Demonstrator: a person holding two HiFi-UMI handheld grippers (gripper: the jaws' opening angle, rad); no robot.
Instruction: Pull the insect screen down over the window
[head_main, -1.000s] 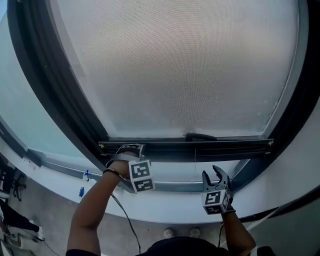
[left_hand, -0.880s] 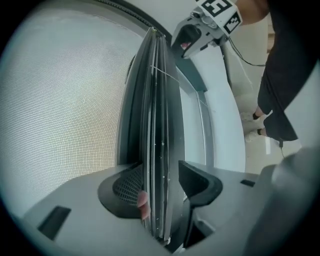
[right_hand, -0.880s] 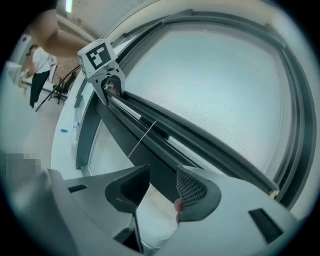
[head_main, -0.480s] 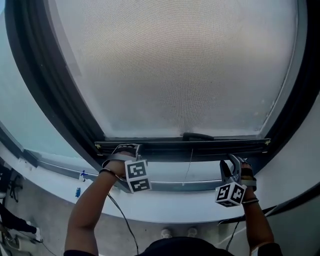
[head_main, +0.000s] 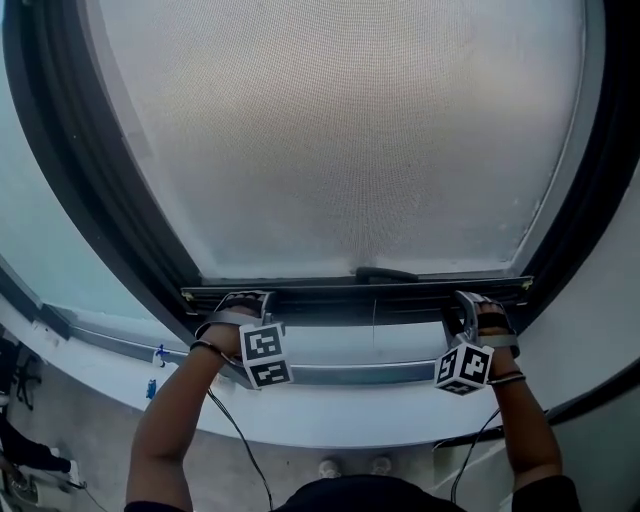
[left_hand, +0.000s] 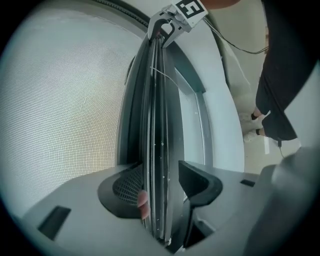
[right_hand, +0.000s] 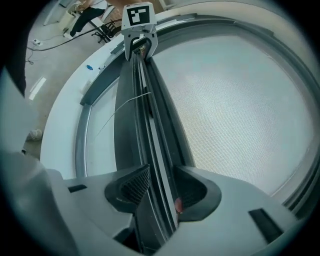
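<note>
The insect screen (head_main: 340, 130) is a grey mesh that fills most of the window. Its dark bottom bar (head_main: 350, 295) hangs a little above the lower window frame (head_main: 340, 373). A small handle (head_main: 385, 273) sits on the bar's middle, and a thin cord (head_main: 373, 325) hangs below it. My left gripper (head_main: 245, 297) is shut on the bar's left end, and in the left gripper view the bar (left_hand: 157, 125) runs between its pads. My right gripper (head_main: 470, 300) stands open at the bar's right end, its jaws on either side of the bar (right_hand: 150, 130).
A dark window frame (head_main: 90, 180) surrounds the screen. Below it a white sill (head_main: 330, 415) curves across. A strip of bare glass (head_main: 340, 345) shows under the bar. Cables trail from both grippers toward the floor (head_main: 60, 420), where gear lies at the far left.
My right gripper has risen from below the bar, rolled over, and slid its jaws around the bar's right end. The left gripper has stayed on the bar's left end.
</note>
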